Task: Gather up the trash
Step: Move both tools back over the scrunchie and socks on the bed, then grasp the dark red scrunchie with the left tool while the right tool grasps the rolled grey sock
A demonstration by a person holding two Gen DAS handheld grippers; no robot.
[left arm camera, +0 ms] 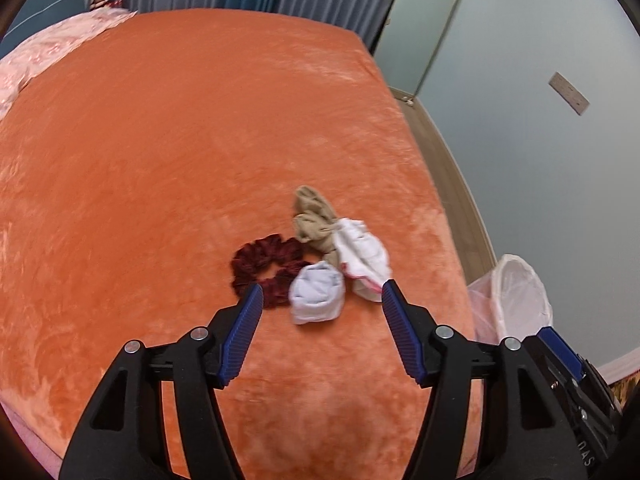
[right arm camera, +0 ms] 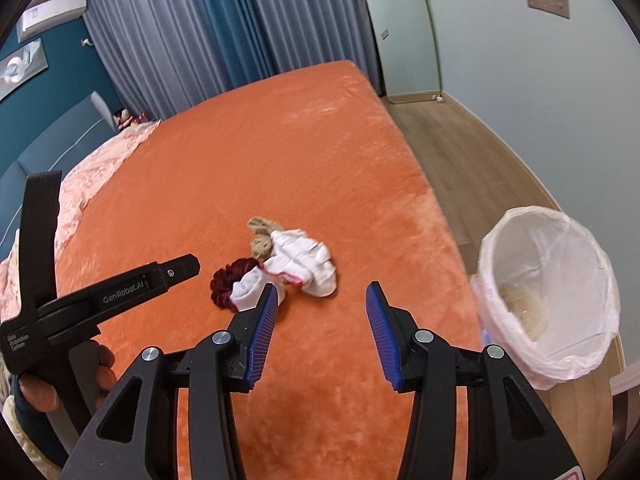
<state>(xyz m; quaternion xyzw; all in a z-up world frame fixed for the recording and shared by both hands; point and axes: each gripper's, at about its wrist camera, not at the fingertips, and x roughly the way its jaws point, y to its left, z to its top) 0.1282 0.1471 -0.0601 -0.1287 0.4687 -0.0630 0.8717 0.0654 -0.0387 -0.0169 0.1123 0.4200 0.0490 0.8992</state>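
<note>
A small pile lies on the orange bedspread [left arm camera: 160,140]: a dark red scrunchie [left arm camera: 264,268], a rolled pale blue-white cloth [left arm camera: 316,298], a white cloth with pink trim [left arm camera: 362,260] and a beige crumpled piece [left arm camera: 314,216]. My left gripper [left arm camera: 322,292] hovers just short of the pile, open, the rolled cloth lying between and beyond its fingertips, untouched. My right gripper [right arm camera: 322,294] is open too, nothing between its fingers, near the white cloth [right arm camera: 304,266] and scrunchie [right arm camera: 228,286]. A wastebasket with a white liner [right arm camera: 548,296] stands beside the bed at right.
A pink quilt [right arm camera: 100,168] covers the bed's far left. The left tool's body and the hand holding it [right arm camera: 44,392] fill the right wrist view's lower left. Wooden floor [right arm camera: 460,160], a pale wall and curtains [right arm camera: 200,32] surround the bed. The bin [left arm camera: 516,296] sits past the bed's right edge.
</note>
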